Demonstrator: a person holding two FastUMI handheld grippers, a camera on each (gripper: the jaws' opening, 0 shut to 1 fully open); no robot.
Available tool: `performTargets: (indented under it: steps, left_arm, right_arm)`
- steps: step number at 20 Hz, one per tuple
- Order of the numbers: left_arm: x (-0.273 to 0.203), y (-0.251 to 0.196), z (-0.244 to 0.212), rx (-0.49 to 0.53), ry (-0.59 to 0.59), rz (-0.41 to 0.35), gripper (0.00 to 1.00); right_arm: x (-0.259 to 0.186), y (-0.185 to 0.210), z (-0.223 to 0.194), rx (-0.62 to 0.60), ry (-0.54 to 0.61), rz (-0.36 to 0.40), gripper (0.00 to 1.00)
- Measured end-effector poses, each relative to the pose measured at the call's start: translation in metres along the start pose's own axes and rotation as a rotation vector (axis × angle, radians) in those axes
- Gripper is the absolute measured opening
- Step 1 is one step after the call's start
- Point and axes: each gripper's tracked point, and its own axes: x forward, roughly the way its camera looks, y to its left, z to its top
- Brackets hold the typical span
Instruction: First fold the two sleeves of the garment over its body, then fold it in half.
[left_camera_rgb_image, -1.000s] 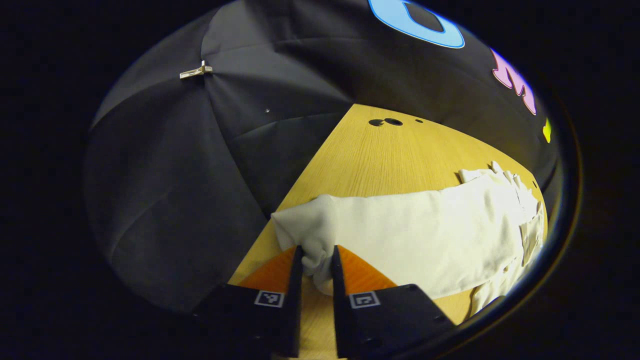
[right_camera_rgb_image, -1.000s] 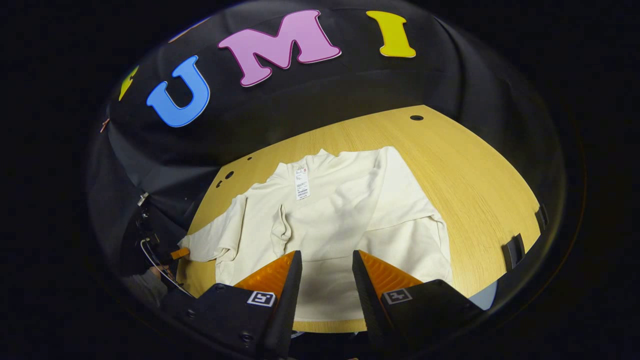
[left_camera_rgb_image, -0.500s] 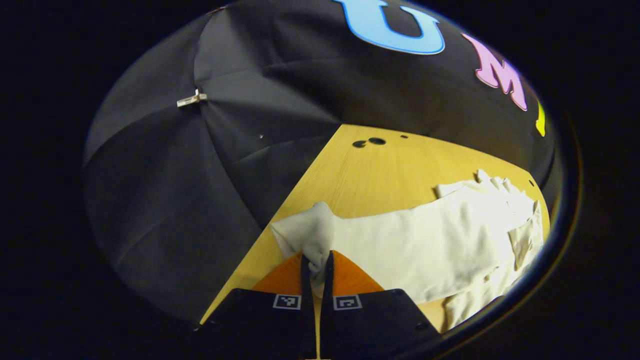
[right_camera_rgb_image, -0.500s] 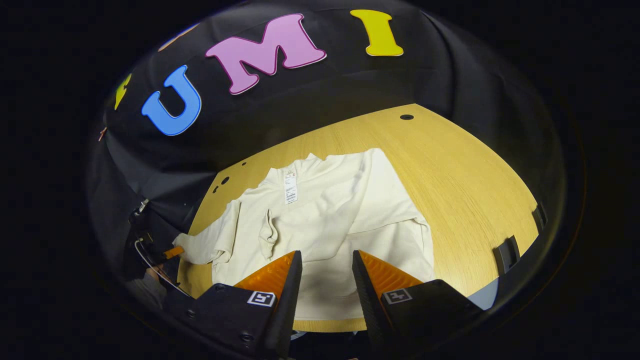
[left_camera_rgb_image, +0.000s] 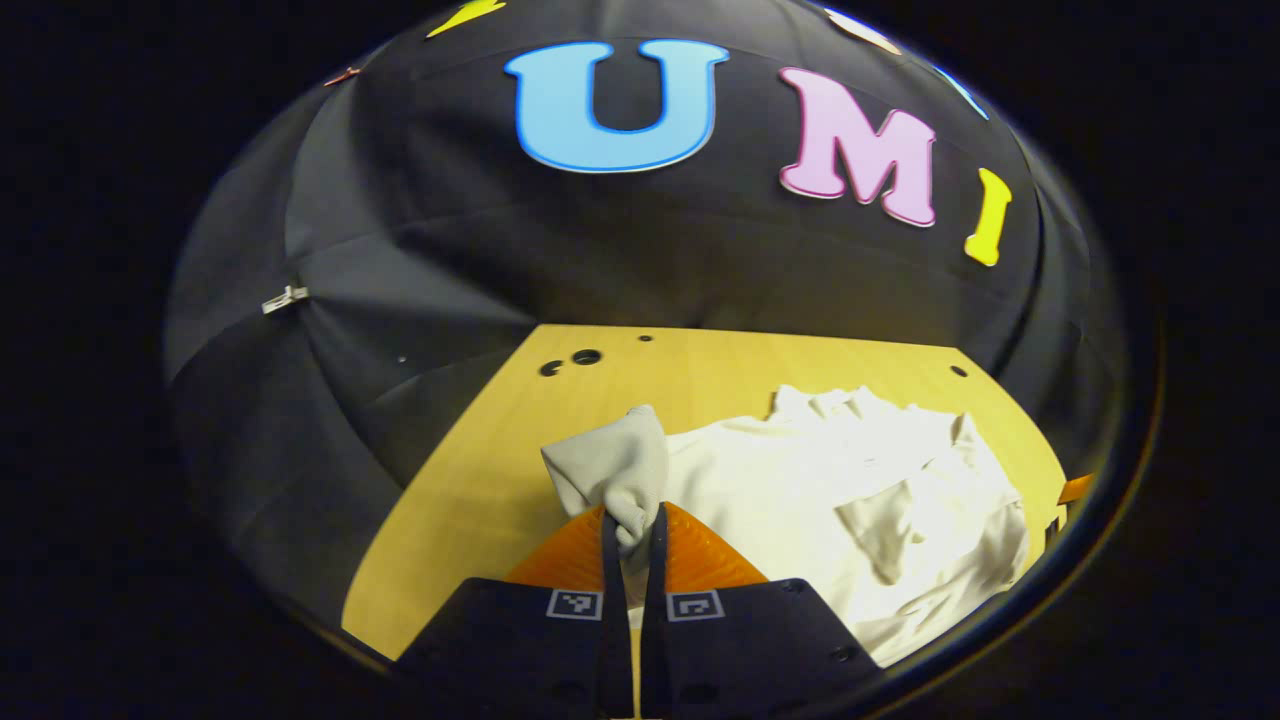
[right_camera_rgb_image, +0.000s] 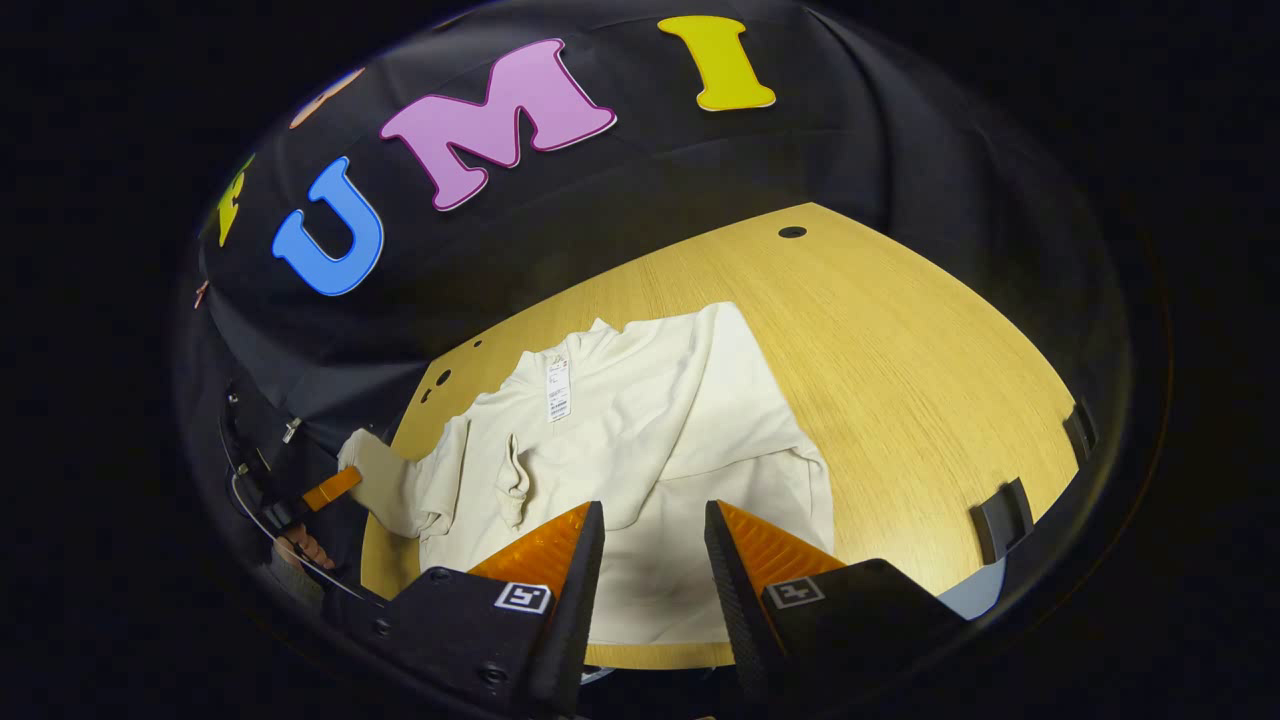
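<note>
- Cream knit, soft and thick: the sweatshirt (right_camera_rgb_image: 640, 440) lies spread on the wooden table (right_camera_rgb_image: 900, 370), collar toward the booth wall, a white tag (right_camera_rgb_image: 557, 388) showing near the neck.
- One sleeve already lies across the body, its edge running down the chest in the right gripper view; the other sleeve (left_camera_rgb_image: 615, 470) is the one in hand.
- The left gripper (left_camera_rgb_image: 630, 530) has its fingers pinched nearly together on the cuff end of that sleeve, the cloth bunched and raised off the table at the garment's side.
- The right gripper (right_camera_rgb_image: 655, 540) hangs above the hem with its fingers well apart, holding nothing.
- To do this step well, I'd carry the cuff in a low arc over the chest, keeping the sleeve taut so it folds at the shoulder seam.
- Lay it flat over the body before letting go; a bunched cuff would likely leave a lump under the later half fold.
</note>
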Motion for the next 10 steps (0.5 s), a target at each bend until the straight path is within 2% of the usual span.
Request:
performTargets:
  steps: [10]
  left_arm:
    - [0.009, -0.185, 0.002, 0.040, 0.007, -0.203, 0.09]
  right_arm:
    - [-0.002, -0.057, 0.006, 0.027, 0.032, -0.016, 0.63]
